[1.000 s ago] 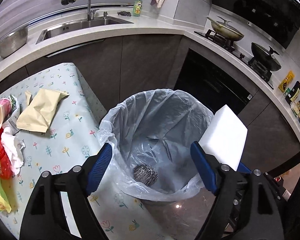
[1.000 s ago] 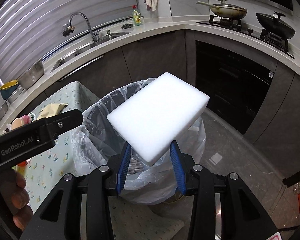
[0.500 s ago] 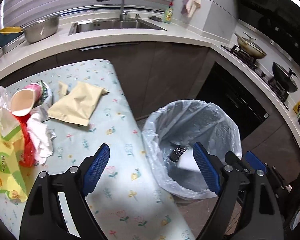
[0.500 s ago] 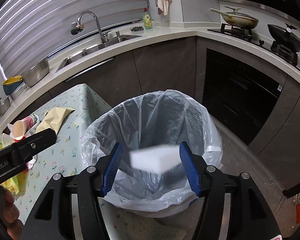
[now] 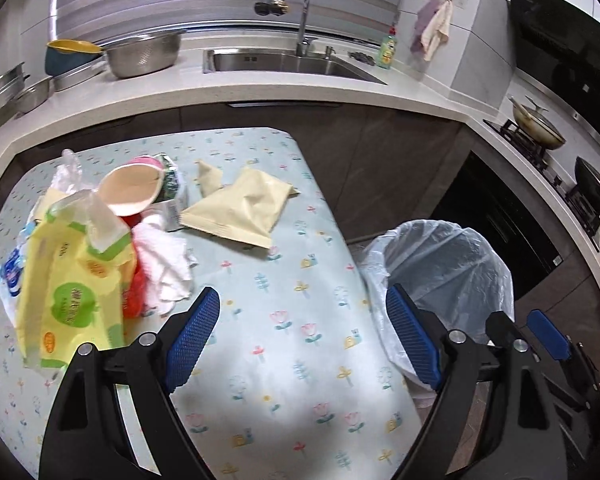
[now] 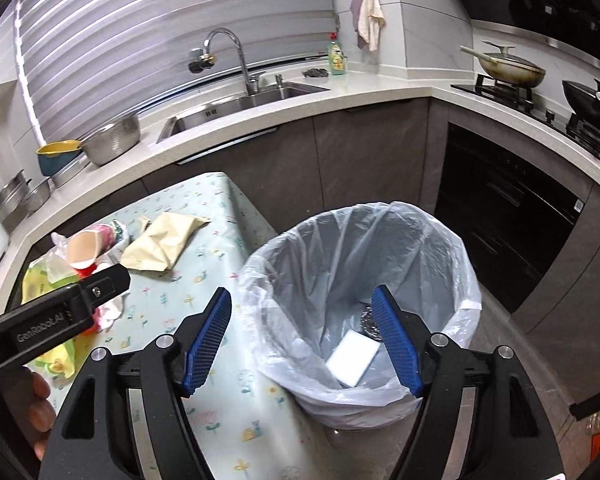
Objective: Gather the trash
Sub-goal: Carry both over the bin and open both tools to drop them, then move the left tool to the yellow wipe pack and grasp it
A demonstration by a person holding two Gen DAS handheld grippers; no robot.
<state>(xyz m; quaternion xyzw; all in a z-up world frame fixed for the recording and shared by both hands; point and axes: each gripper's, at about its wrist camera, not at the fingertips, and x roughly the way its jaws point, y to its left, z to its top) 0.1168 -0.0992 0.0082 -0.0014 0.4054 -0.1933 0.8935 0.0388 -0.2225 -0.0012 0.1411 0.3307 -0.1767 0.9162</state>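
The right tongs point(image 6: 302, 340) hang above the bin point(image 6: 380, 240); their jaws have just been opening and now stand released, nothing between them; the white sponge point(image 6: 352, 358) lies at the bottom of the bin, just beside a steel scourer point(image 6: 370, 322); the left tongs point(image 5: 302, 338) are released too, over the table point(image 5: 284, 360) beside the bin; farther from the bin on the table lie a beige pouch point(image 5: 240, 208), a paper cup point(image 5: 130, 192), a white tissue point(image 5: 162, 264) and a yellow wipes pack point(image 5: 72, 292).
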